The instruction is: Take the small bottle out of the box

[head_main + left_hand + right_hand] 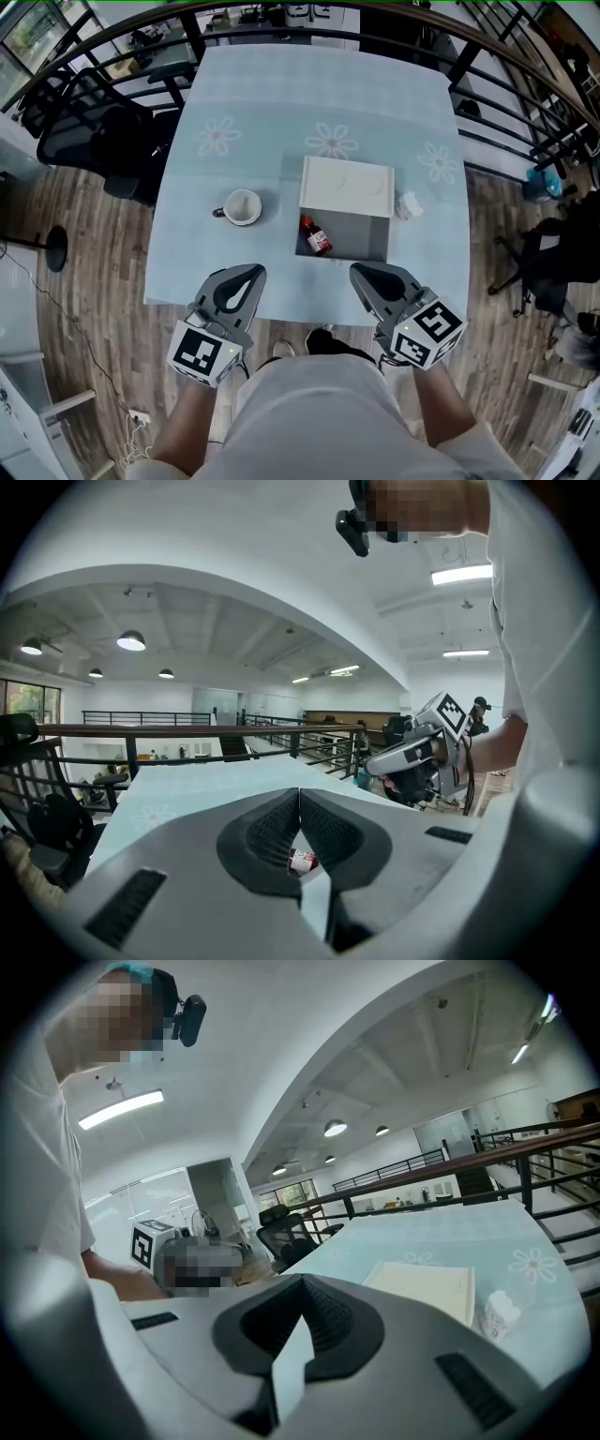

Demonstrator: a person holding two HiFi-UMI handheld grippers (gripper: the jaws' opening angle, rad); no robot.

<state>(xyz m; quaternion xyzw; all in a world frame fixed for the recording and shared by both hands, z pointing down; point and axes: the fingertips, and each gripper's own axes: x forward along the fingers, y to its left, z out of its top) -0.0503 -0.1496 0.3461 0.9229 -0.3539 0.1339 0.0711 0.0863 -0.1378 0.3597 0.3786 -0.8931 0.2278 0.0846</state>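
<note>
- Bottle (316, 236) lies in the open box (345, 187), at its near left.
- Left gripper (252, 275): jaws together, empty, near table (281, 112) edge.
- Right gripper (362, 273): jaws together, empty, near box front.
- Mug (242, 207) stands left of box.

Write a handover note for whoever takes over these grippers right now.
Left gripper: shut, empty, over the table's near edge, short of the box.
Right gripper: shut, empty, also short of the box.
Bottle: lying in the box's open near part, at its left side. A white lid covers the far part.
Done: nothing yet; bottle untouched.
Left: open one gripper, reach in, grip the bottle and lift it out.
</note>
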